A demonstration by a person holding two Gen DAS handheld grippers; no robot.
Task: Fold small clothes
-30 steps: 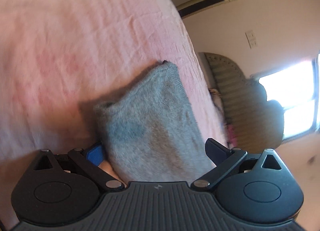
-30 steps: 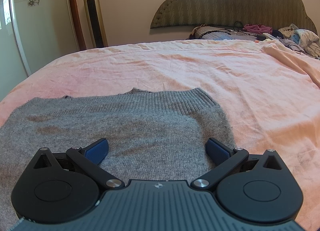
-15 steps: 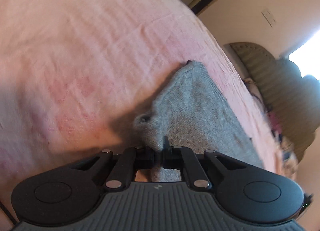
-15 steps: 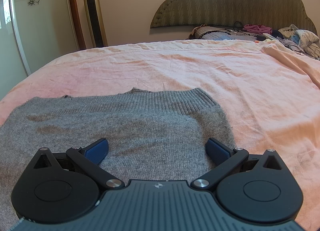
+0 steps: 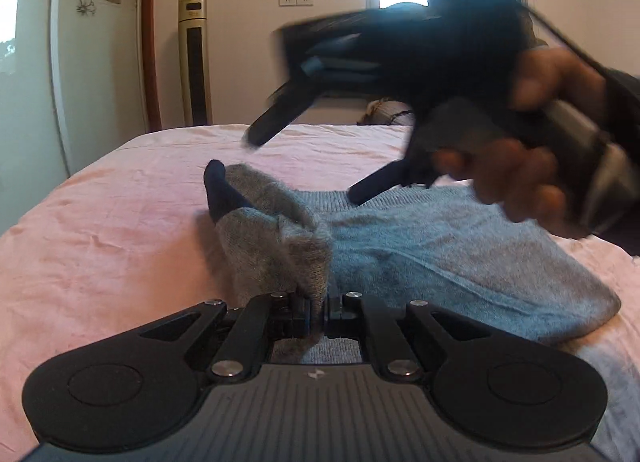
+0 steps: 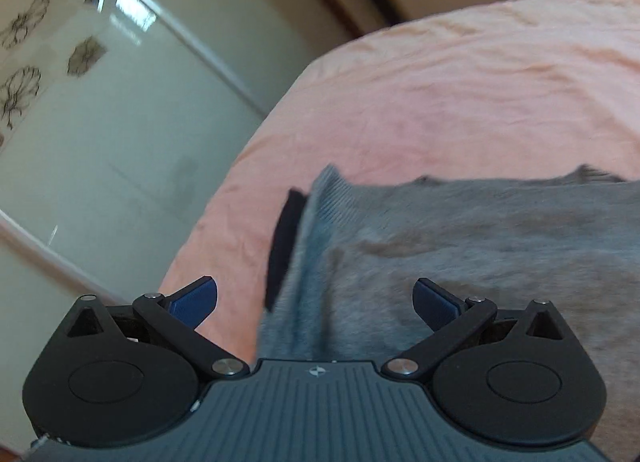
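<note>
A grey knit sweater lies on the pink bedsheet. My left gripper is shut on a bunched edge of it and holds that edge lifted, so the cloth folds up in front of the camera. A dark navy patch shows at the raised corner. My right gripper, blurred and held by a person's hand, hovers open above the sweater's far side. In the right wrist view the right gripper stands open over the sweater, with nothing pressed between its blue pads.
The pink bed stretches far behind and to the left of the sweater. A gold tower fan stands against the back wall. A flower-patterned glass wardrobe door runs along the bed's left side.
My left gripper went from open to shut on the sweater's edge, rolled upright and lifted it. My right gripper rose off the sweater and swung toward the left, still open.
</note>
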